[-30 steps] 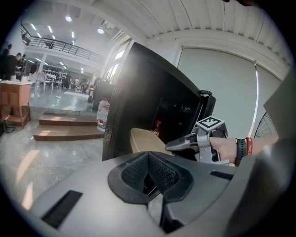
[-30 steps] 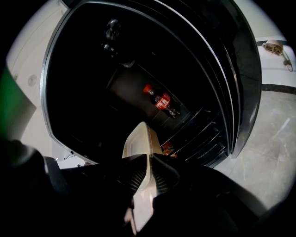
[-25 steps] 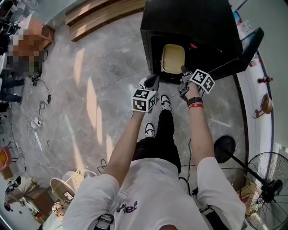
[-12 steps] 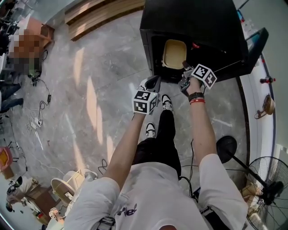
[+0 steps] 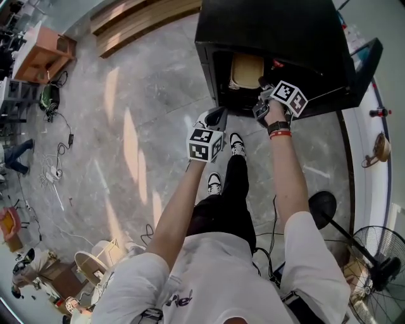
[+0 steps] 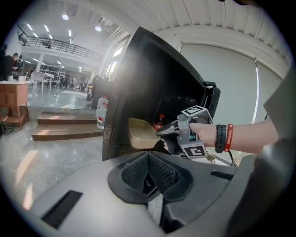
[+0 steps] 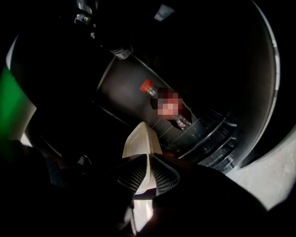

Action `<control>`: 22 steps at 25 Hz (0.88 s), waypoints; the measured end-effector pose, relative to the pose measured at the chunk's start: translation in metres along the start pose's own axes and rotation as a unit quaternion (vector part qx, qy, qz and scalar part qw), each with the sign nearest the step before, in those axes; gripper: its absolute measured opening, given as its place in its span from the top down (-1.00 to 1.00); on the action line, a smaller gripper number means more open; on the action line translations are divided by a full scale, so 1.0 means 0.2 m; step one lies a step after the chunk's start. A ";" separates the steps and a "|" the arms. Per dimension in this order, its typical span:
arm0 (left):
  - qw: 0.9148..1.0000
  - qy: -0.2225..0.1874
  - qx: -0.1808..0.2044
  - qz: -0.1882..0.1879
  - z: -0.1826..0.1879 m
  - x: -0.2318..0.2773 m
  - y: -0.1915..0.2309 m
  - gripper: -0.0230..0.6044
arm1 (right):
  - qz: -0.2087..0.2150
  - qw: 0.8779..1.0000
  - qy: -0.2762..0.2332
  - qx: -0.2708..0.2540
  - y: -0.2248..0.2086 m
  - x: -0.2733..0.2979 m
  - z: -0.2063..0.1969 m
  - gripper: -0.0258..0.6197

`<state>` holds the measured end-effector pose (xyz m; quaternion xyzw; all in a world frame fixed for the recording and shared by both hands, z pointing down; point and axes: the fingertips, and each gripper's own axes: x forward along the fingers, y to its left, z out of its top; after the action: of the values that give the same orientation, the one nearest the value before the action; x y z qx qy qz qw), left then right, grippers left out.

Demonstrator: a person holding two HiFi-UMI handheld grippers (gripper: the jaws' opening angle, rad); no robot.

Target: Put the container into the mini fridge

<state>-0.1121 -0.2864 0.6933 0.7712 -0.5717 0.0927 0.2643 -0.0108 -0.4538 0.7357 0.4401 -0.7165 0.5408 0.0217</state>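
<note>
The beige lidded container (image 5: 245, 68) is partly inside the dark opening of the black mini fridge (image 5: 272, 25). My right gripper (image 5: 262, 100) is shut on its near rim. In the right gripper view the pads pinch the container (image 7: 141, 136) edge at my right gripper (image 7: 149, 162), inside the dark fridge. My left gripper (image 5: 214, 116) hangs below the fridge's front, shut and empty. The left gripper view shows my left gripper (image 6: 148, 155) closed, with the container (image 6: 141, 134) and right gripper (image 6: 163, 133) at the fridge (image 6: 134, 88) mouth ahead.
A red-capped bottle (image 7: 159, 99) lies on the wire shelf behind the container. The fridge door (image 5: 362, 66) stands open to the right. A floor fan (image 5: 378, 262) and its round base (image 5: 323, 205) stand at the right. Wooden steps (image 5: 142, 19) and cables (image 5: 54, 171) lie to the left.
My right gripper has carried the container further into the fridge, so less of it shows from above. My left gripper has stayed in place.
</note>
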 end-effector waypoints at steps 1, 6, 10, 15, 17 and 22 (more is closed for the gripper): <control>1.000 0.002 -0.001 0.001 -0.01 0.01 0.00 0.86 | 0.000 1.000 -0.001 -0.004 0.00 0.02 0.02 0.76; 1.000 0.006 0.006 0.000 -0.03 0.01 0.01 0.86 | -0.004 1.000 -0.005 -0.014 0.00 0.09 0.07 0.75; 1.000 0.008 0.006 0.000 -0.04 0.03 0.02 0.86 | -0.006 1.000 -0.009 -0.015 -0.01 0.15 0.11 0.76; 1.000 0.014 0.002 0.002 -0.07 0.06 0.05 0.86 | -0.008 1.000 -0.010 -0.020 -0.03 0.23 0.15 0.76; 1.000 0.014 -0.001 0.002 -0.09 0.08 0.05 0.86 | -0.008 1.000 -0.010 -0.020 -0.04 0.26 0.17 0.76; 1.000 0.016 -0.002 0.002 -0.11 0.07 0.07 0.86 | -0.007 1.000 -0.006 -0.015 -0.05 0.31 0.16 0.76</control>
<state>-0.1165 -0.2898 0.7216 0.7677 -0.5691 0.1047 0.2753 -0.0267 -0.5174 0.7617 0.4481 -0.7218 0.5267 0.0275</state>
